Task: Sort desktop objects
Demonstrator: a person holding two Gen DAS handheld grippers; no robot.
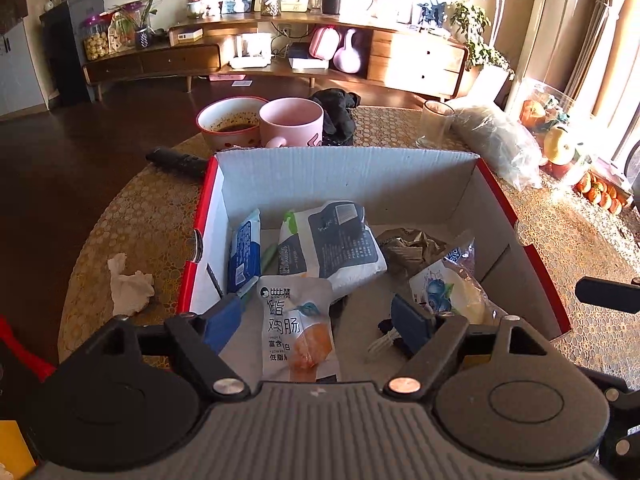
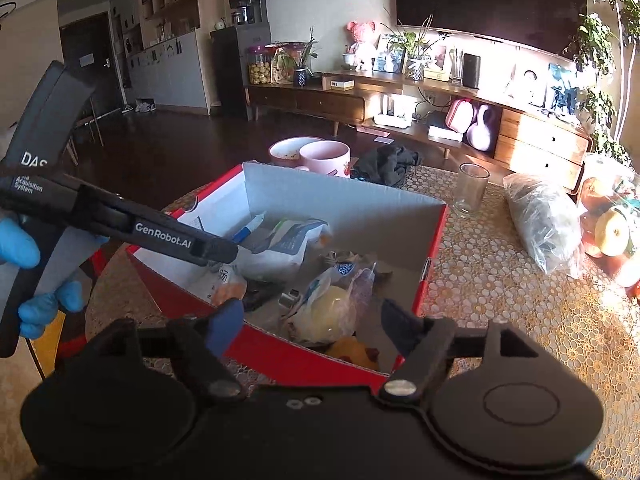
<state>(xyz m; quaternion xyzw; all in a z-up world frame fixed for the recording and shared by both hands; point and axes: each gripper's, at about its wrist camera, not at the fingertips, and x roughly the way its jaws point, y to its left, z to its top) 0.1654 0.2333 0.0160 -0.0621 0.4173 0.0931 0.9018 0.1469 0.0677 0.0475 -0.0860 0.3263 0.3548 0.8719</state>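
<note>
A red and white cardboard box [image 1: 348, 176] stands open on the round table. My left gripper [image 1: 316, 316] hangs open over its near side. Between the spread blue pads, untouched, lies a white sausage packet [image 1: 298, 332]. Deeper in are a white and dark blue bag [image 1: 336, 240], a blue wipes pack [image 1: 244, 252], a crumpled brown wrapper [image 1: 412, 248] and a bread bag [image 1: 444, 284]. In the right wrist view my right gripper [image 2: 312, 322] is open and empty above the box's near red wall [image 2: 280, 356], over the bread bag [image 2: 332, 312].
On the table lie a crumpled tissue [image 1: 128, 284] and a black remote [image 1: 176, 158] left of the box. Behind it stand a bowl [image 1: 228, 124], pink mug [image 1: 290, 122], black cloth [image 1: 336, 112] and glass [image 1: 434, 124]. A plastic bag [image 1: 496, 140] lies right. A blue-gloved hand [image 2: 20, 244] holds the left gripper.
</note>
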